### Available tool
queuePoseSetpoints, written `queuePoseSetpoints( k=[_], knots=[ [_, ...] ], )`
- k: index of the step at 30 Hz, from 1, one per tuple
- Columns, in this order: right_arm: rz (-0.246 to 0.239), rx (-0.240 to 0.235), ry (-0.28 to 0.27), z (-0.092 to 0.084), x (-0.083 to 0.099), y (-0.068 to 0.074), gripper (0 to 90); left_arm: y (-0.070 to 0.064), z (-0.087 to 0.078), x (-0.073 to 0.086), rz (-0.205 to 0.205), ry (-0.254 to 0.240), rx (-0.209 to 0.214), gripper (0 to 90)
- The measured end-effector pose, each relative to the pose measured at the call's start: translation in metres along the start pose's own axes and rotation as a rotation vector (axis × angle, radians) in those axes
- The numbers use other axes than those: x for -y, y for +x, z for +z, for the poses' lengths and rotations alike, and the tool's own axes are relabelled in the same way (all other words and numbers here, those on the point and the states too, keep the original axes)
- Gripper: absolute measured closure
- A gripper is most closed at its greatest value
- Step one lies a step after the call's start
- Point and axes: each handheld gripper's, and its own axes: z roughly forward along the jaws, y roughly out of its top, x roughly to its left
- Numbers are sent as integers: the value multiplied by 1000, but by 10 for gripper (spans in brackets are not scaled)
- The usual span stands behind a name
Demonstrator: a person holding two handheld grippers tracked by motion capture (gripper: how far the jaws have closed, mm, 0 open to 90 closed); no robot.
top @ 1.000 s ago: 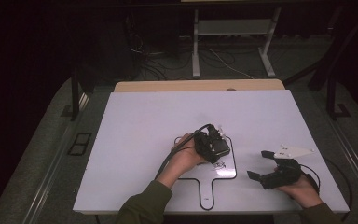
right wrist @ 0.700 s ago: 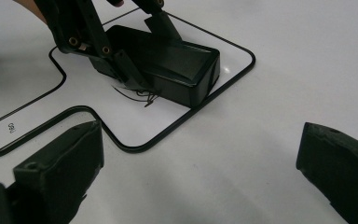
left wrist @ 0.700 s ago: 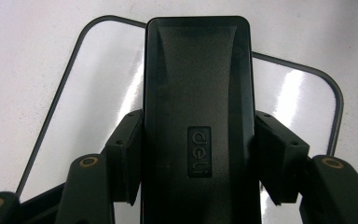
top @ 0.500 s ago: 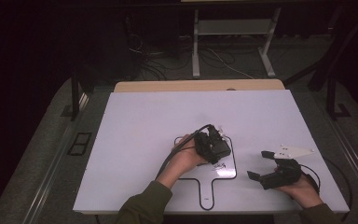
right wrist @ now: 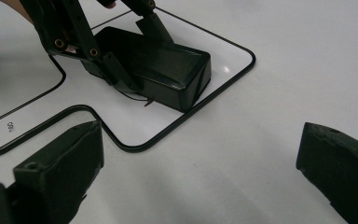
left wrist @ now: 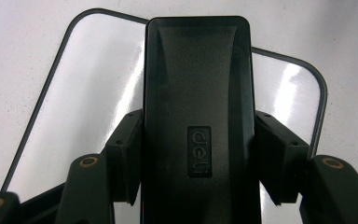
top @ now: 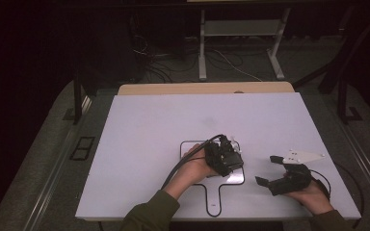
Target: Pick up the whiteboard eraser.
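The left gripper [top: 232,153] sits just right of centre in the high view, its jaws clamped on the two long sides of a black box [left wrist: 198,116] marked "deli". In the left gripper view the pads press flat against the box's flanks, so the grip looks firm.

The box lies inside the square part of a black outline [top: 213,210] drawn on the white table [top: 149,139], in the lower middle of the high view. In the right gripper view the box [right wrist: 168,70] appears at upper centre, seemingly resting on the surface within that outline, near its rounded corner [right wrist: 247,58].

The right gripper [top: 270,169] lies at the lower right of the high view, well apart from the box, its jaws spread wide with nothing between them.

Judgement: placement of the box inside the marked area appears largely accomplished. Release by the left gripper is outstanding. Whether the box is fully set down or slightly lifted, I cannot tell.
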Motion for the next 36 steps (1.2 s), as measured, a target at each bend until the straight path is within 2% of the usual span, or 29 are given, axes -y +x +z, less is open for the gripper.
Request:
queuePoseSetpoints(
  k=[4, 8, 10, 16, 18, 20, 24, 26, 28, 29, 31, 33, 36],
  knots=[
    [-2, 0, -2, -1, 0, 0, 0, 10, -2, 5, -26, -1, -32, 389],
    [-2, -1, -2, 0, 0, 0, 0, 14, -3, 9, -51, -7, -36, 389],
    [-2, -1, -1, 0, 0, -1, 0, 11, -3, 7, -35, 0, -37, 389],
    [-1, -1, -2, 0, 0, 0, 0, -7, 0, -2, 18, 2, 5, 389],
    [-1, -1, -2, 0, 0, 0, 0, -10, 1, -4, 22, 2, 8, 389],
    [-1, -1, -1, 0, 0, 0, 0, -7, 1, -3, 22, -2, 13, 389],
    [0, 0, -3, -1, 0, -1, 0, 4, -1, 3, -10, -3, -29, 389],
    [0, 2, -2, -1, 0, -1, 0, 10, -3, 8, -36, 2, -38, 389],
    [-1, 1, -3, -1, 0, -1, 0, 14, -4, 10, -41, 0, -36, 389],
    [-1, 0, -1, -1, 0, -1, 0, 12, -4, 10, -43, -1, -36, 389],
    [1, 0, -1, -1, 0, -1, 0, 7, -3, 7, -19, -1, -26, 389],
    [1, 0, -2, -1, 0, -1, 0, -2, -1, 3, -2, -5, 2, 389],
    [-2, 0, -3, -1, 0, -1, 0, -15, 2, -5, 39, -2, 11, 389]
  ],
)
